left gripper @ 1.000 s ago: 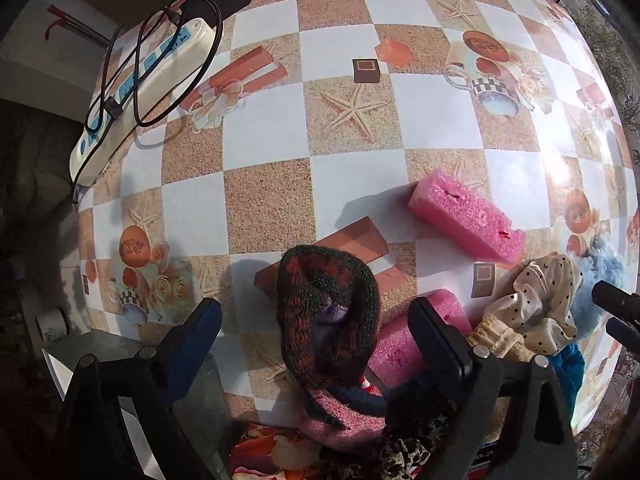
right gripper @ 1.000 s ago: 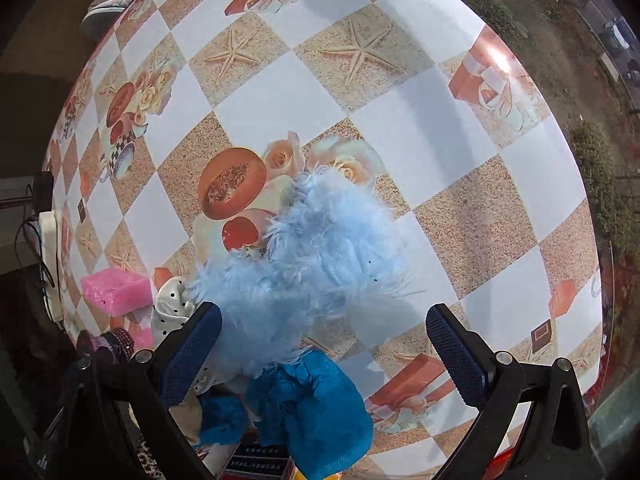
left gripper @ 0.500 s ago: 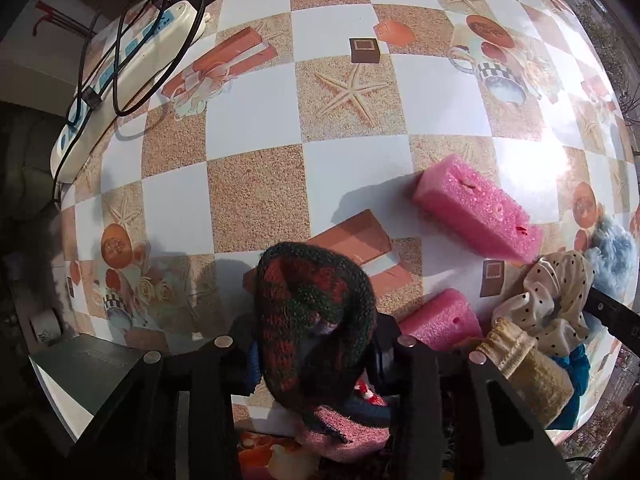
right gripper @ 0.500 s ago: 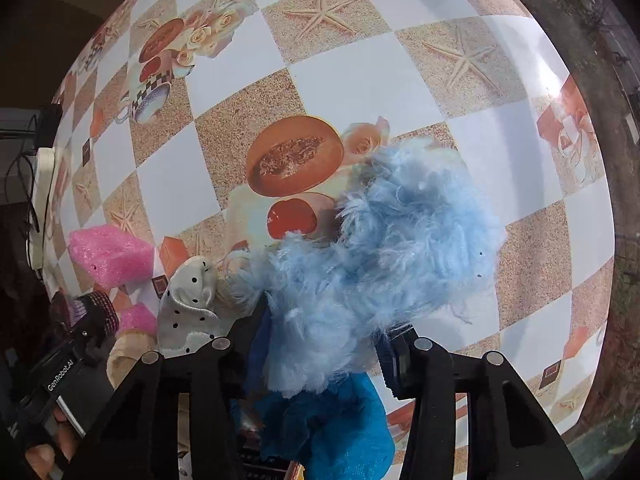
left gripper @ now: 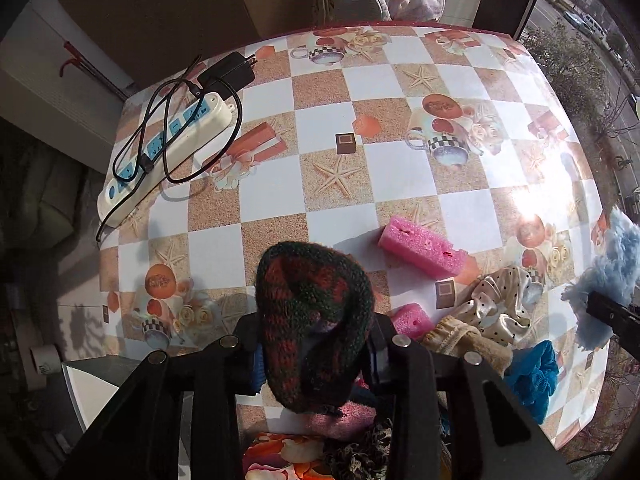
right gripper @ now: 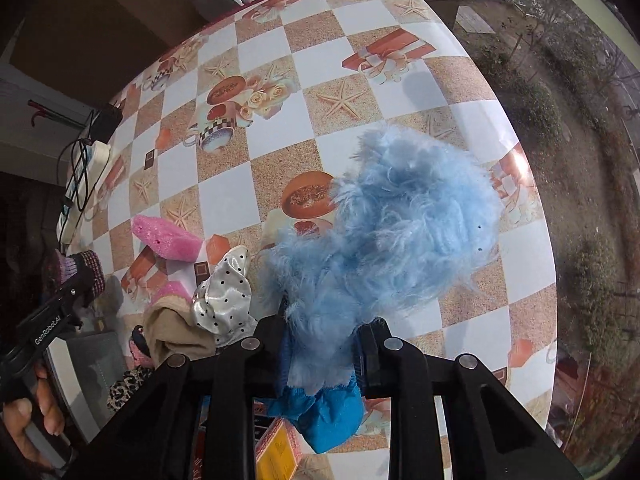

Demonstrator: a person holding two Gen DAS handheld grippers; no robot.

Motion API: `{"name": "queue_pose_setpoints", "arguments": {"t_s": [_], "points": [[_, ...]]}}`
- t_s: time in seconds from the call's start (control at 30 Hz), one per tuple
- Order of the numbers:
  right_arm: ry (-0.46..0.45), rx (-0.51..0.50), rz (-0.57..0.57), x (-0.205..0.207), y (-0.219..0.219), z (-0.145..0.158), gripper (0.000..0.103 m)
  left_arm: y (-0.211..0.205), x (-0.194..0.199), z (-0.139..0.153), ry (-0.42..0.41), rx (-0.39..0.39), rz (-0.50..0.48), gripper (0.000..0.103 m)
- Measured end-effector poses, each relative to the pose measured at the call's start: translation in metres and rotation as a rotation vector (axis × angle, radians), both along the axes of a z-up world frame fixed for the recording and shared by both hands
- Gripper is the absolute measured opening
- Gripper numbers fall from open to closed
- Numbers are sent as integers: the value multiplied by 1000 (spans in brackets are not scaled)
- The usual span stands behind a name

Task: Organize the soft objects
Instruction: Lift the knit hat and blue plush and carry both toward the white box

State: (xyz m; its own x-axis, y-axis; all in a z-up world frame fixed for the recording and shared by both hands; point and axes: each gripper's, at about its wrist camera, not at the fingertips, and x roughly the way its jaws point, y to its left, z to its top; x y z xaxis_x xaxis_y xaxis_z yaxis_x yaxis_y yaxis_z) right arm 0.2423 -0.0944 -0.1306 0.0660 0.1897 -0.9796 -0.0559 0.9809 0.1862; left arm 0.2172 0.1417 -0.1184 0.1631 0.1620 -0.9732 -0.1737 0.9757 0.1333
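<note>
The knitted hat (left gripper: 314,320), a chunky red-and-green dome of wool, sits pinched between the pads of the left gripper (left gripper: 314,354), whose jaws have just been closing onto it, and bulges out ahead of the fingertips above the checked tablecloth (left gripper: 272,188). The fluffy blue piece (right gripper: 394,236), long-haired and shapeless, is clamped at its lower end in the right gripper (right gripper: 322,354), jaws pressed nearly together. Beyond the left gripper's right finger lies a pink foam block (left gripper: 422,246), porous and oblong; nearer lie a glossy polka-dot satin scrunchie (left gripper: 494,308) and a beige ribbed knit (left gripper: 466,340).
</note>
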Motion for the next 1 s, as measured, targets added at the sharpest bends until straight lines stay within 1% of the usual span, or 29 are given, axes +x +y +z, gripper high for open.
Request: {"name": "queue_pose_setpoints", "arguments": {"t_s": [0.03, 0.07, 0.13, 0.33, 0.57, 0.8, 1.0], "points": [[-5, 5, -2, -4, -2, 5, 26, -4, 0, 2, -10, -10, -9, 39], [-7, 10, -2, -1, -16, -1, 26, -9, -2, 8, -19, -15, -19, 39], [-17, 9, 1, -5, -27, 0, 26, -20, -5, 17, -39, -21, -45, 39], [-52, 14, 14, -30, -50, 24, 26, -69, -20, 46, -83, -31, -123, 39], [-84, 19, -2, -58, -84, 49, 26, -129, -43, 72, -117, -45, -224, 39], [-108, 18, -5, -85, -114, 69, 26, -183, -74, 89, -120, -78, -322, 39], [-117, 29, -14, -104, -138, 76, 26, -217, -103, 96, -91, -118, -396, 39]]}}
